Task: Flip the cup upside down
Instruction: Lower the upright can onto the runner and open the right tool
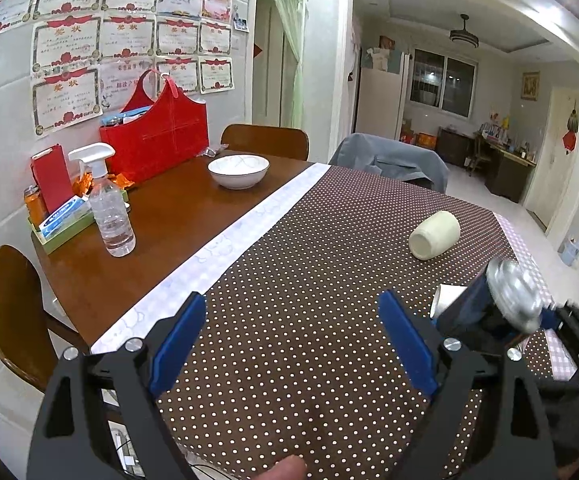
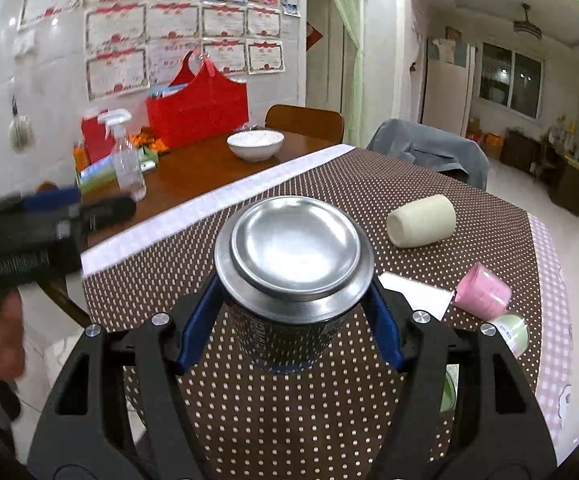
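My right gripper (image 2: pixel 293 300) is shut on a dark metal cup (image 2: pixel 289 320), held with its shiny steel base (image 2: pixel 295 246) pointing up, above the dotted tablecloth. In the left wrist view the same cup (image 1: pixel 513 296) shows blurred at the right, held in the right gripper (image 1: pixel 529 320). My left gripper (image 1: pixel 289 328) is open and empty, low over the cloth near the front edge. A cream cup (image 1: pixel 435 235) lies on its side on the cloth; it also shows in the right wrist view (image 2: pixel 421 221).
A pink cup (image 2: pixel 483 290) lies on its side beside a white card (image 2: pixel 413 290); a pale green cup (image 2: pixel 513 332) sits near it. A white bowl (image 1: pixel 238 170), spray bottle (image 1: pixel 107 200), red bag (image 1: pixel 157 138) and green tray (image 1: pixel 63 232) stand on the bare wood.
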`<state>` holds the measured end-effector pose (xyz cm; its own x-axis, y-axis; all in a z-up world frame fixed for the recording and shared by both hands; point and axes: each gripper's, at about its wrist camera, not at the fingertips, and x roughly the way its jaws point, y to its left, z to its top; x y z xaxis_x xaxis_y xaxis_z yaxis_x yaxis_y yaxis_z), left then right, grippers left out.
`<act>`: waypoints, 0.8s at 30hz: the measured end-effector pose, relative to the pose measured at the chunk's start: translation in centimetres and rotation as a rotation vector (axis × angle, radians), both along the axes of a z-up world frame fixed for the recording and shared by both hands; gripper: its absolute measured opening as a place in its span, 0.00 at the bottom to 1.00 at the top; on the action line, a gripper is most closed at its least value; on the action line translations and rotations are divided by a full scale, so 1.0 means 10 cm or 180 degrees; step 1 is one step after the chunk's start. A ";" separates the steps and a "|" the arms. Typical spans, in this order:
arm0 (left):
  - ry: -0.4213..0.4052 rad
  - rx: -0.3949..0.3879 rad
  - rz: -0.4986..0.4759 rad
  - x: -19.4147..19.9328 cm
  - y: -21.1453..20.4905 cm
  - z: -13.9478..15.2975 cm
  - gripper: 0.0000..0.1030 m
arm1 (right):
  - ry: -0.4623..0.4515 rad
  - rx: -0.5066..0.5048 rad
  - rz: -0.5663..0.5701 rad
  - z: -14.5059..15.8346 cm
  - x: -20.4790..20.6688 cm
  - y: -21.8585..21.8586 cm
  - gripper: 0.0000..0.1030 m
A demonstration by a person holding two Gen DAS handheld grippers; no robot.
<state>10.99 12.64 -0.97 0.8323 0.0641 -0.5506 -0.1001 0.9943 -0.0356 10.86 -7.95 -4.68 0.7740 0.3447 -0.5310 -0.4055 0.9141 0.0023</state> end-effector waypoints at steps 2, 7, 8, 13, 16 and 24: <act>0.0009 0.0002 0.0008 0.00 0.01 -0.01 0.84 | 0.0030 -0.0124 -0.0048 -0.14 0.01 0.02 0.65; 0.0033 0.0009 0.0017 0.00 0.02 -0.04 0.84 | 0.0195 -0.0134 -0.0103 -0.38 0.05 -0.01 0.65; 0.0037 0.0012 0.0018 0.00 0.02 -0.05 0.84 | 0.0216 -0.0135 -0.0109 -0.40 0.06 -0.02 0.65; 0.0054 0.0016 0.0017 0.00 0.01 -0.07 0.84 | 0.0292 -0.0108 -0.0140 -0.48 0.09 -0.03 0.65; 0.0066 0.0022 0.0010 0.01 0.00 -0.08 0.84 | 0.0307 -0.0111 -0.0160 -0.50 0.10 -0.03 0.65; 0.0077 0.0042 -0.0011 0.00 -0.02 -0.10 0.84 | 0.0305 -0.0147 -0.0202 -0.54 0.09 -0.03 0.66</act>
<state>11.01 12.45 -1.93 0.8190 0.0686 -0.5697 -0.0974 0.9950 -0.0202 11.73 -8.25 -10.11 0.7385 0.2701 -0.6178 -0.3468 0.9379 -0.0044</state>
